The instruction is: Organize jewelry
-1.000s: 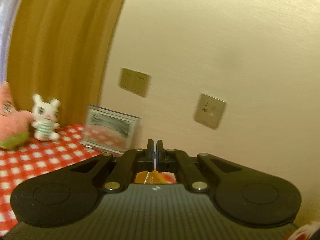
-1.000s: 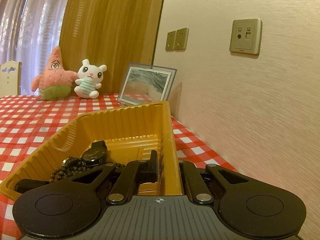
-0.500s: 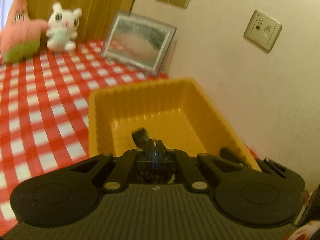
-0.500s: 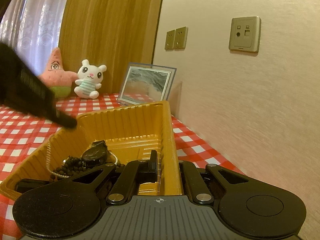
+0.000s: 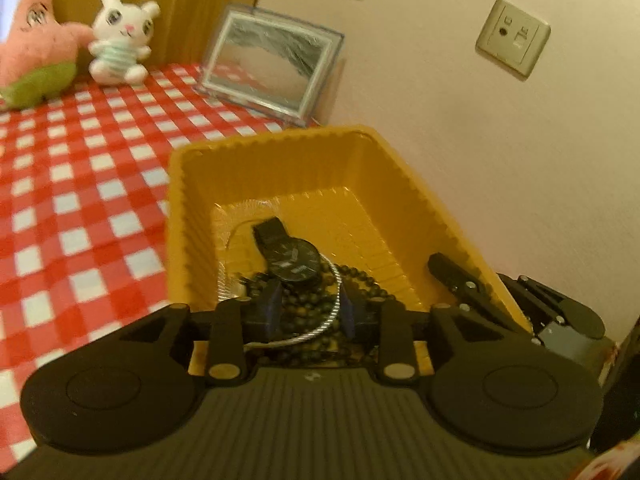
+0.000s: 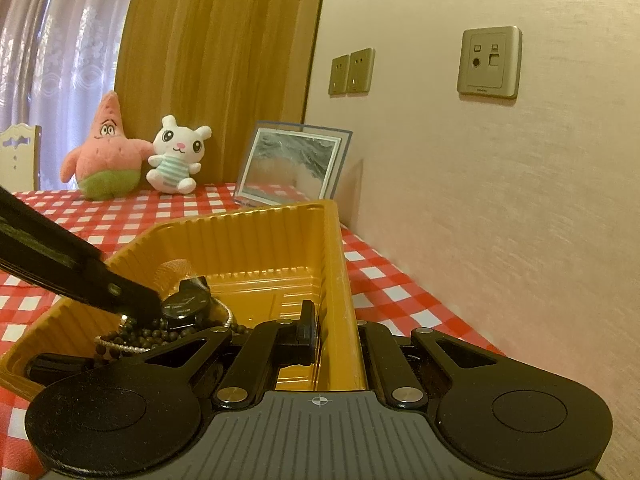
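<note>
A yellow ribbed tray (image 5: 192, 220) (image 6: 260, 240) stands on the checked cloth beside the wall. Inside lie a black watch (image 5: 294, 260) (image 6: 186, 304), a string of dark beads (image 5: 360, 276) (image 6: 152, 334) and a silver chain (image 5: 336, 292) (image 6: 228, 318). My left gripper (image 5: 310, 308) (image 6: 136, 304) reaches down into the tray over this pile. Its jaws are opening, and beads and chain lie loose between the pads, unpressed. My right gripper (image 6: 336, 340) is shut on the tray's right wall, one finger (image 6: 308, 332) (image 5: 460, 280) inside and the other hidden outside.
A red-and-white checked cloth (image 5: 80, 200) covers the table. At the back stand a pink star plush (image 5: 32, 56), a white bunny plush (image 5: 120, 44) and a glass picture frame (image 5: 272, 64). The wall (image 6: 500, 220) with sockets runs close along the tray's right side.
My left gripper has dropped from facing the wall down into the tray, and its shut jaws have parted. The silver chain now lies on the pile. The right gripper has not moved.
</note>
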`<state>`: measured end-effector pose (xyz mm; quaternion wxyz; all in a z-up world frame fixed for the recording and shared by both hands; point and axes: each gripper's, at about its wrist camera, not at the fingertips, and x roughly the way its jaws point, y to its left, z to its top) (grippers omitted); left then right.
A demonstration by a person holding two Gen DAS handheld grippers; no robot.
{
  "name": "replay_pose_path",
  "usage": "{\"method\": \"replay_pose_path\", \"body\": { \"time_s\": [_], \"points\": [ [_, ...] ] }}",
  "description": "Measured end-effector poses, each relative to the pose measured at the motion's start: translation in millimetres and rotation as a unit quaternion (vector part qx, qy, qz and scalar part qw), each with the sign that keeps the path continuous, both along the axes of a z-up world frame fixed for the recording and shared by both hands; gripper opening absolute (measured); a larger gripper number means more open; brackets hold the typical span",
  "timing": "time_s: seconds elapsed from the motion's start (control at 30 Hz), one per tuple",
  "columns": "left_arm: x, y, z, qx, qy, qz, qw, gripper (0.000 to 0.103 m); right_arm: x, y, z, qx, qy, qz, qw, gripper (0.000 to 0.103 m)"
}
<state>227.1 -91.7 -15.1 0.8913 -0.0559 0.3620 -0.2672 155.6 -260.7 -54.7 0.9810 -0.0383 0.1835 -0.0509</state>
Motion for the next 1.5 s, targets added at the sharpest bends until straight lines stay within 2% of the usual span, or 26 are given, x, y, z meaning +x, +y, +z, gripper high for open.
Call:
{"method": "replay_pose_path", "body": {
  "time_s": [0.27, 0.5, 0.67, 1.07, 1.33, 1.43, 1.5],
  "points": [
    [-13.9, 57.2, 16.1, 0.016, -0.042, 0.072, 0.9964, 0.031, 8.4, 4.5, -0.9, -0.001, 0.001, 0.006, 1.000, 0.005],
    [-16.9, 109.0, 19.6, 0.030, -0.049, 0.141, 0.9883, 0.033, 27.6, 18.4, 1.0, -0.006, 0.002, 0.021, 1.000, 0.005],
    [-13.8, 133.1, 14.5, 0.039, -0.039, 0.180, 0.9820, 0.034, 49.9, 33.5, 4.1, -0.018, 0.002, 0.043, 0.999, 0.005],
    [-13.4, 155.3, -3.8, 0.046, -0.013, 0.215, 0.9754, 0.036, 97.4, 49.1, -4.8, -0.006, 0.035, 0.085, 0.996, 0.005],
    [-15.0, 157.1, -11.2, 0.074, -0.011, 0.227, 0.9710, 0.039, 122.9, 38.9, -11.7, 0.021, 0.064, 0.106, 0.992, 0.006],
    [-15.6, 156.2, -12.6, 0.078, -0.010, 0.229, 0.9703, 0.042, 126.3, 33.7, -14.2, 0.027, 0.072, 0.117, 0.990, 0.006],
    [-16.2, 154.8, -12.6, 0.081, -0.010, 0.229, 0.9699, 0.048, 127.9, 31.2, -17.3, 0.027, 0.083, 0.124, 0.988, 0.010]
  ]
}}
